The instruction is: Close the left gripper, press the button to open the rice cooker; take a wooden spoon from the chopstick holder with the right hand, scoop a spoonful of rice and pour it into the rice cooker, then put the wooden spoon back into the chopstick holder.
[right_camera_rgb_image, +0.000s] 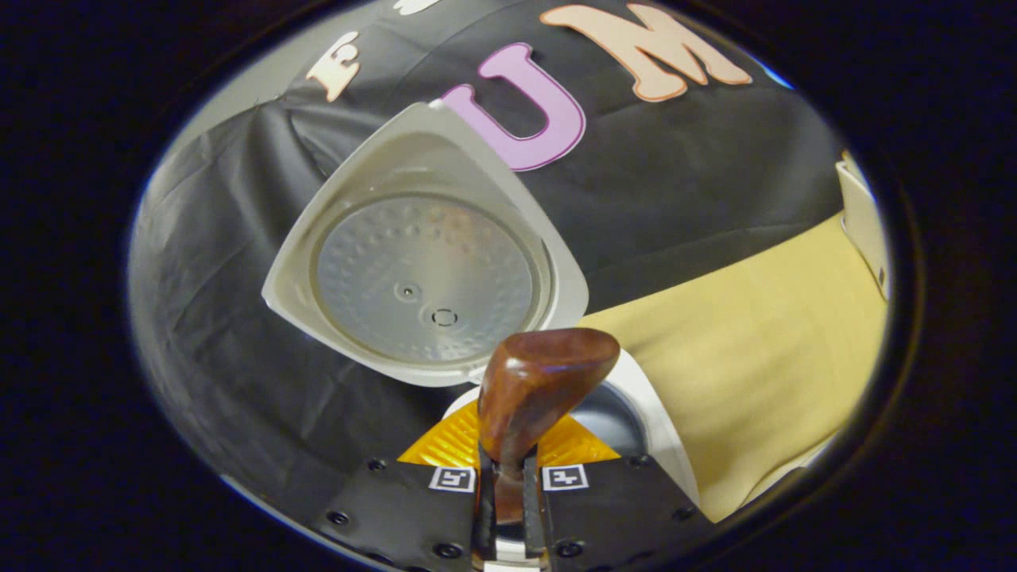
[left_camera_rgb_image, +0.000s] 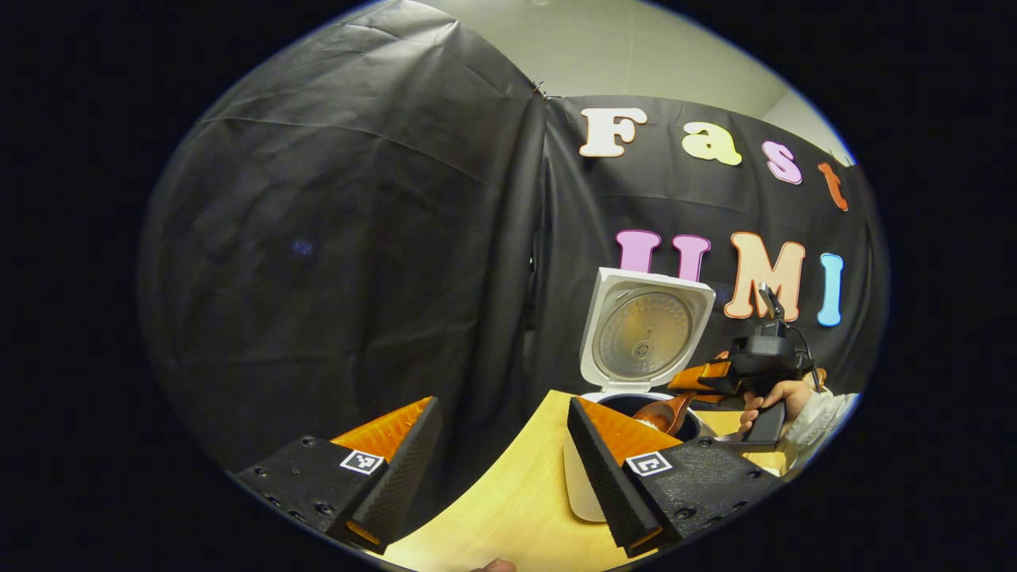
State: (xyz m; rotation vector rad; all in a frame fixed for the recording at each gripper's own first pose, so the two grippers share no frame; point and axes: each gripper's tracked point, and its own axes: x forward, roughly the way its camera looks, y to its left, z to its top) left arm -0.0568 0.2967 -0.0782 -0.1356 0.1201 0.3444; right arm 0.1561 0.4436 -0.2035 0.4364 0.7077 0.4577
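On the left, my left gripper (left_camera_rgb_image: 502,469) hangs back over the counter (left_camera_rgb_image: 508,508) with its jaws apart, holding nothing. Ahead of it to the right stands the rice cooker (left_camera_rgb_image: 636,413), its lid (left_camera_rgb_image: 645,330) tipped up and the pot open. Further right, my right gripper (right_camera_rgb_image: 508,508) has its jaws clamped on the wooden spoon (right_camera_rgb_image: 532,389) by the handle. The spoon's long axis runs straight out from the jaws, its bowl hovering over the cooker's rim. I judge this the pouring step, and the right hand is nearer.
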